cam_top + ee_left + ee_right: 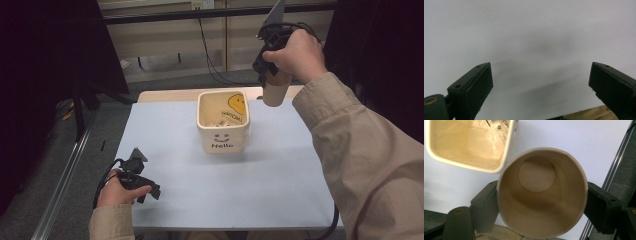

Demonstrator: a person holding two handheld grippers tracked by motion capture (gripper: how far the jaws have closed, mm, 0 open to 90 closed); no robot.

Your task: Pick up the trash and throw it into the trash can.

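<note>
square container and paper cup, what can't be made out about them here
- Square container: high view, pale bits inside too small to identify; right gripper view, top edge cuts its far side off.
- Paper cup: high view, hand and right claw hide its upper part.

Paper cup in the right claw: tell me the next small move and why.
Probably lower it to the table. The paper cup is clamped in the right claw, lifted beside the square Hello container, and its inside looks empty, so nothing seems left to pour. The left claw rests open on the blue table.
</note>
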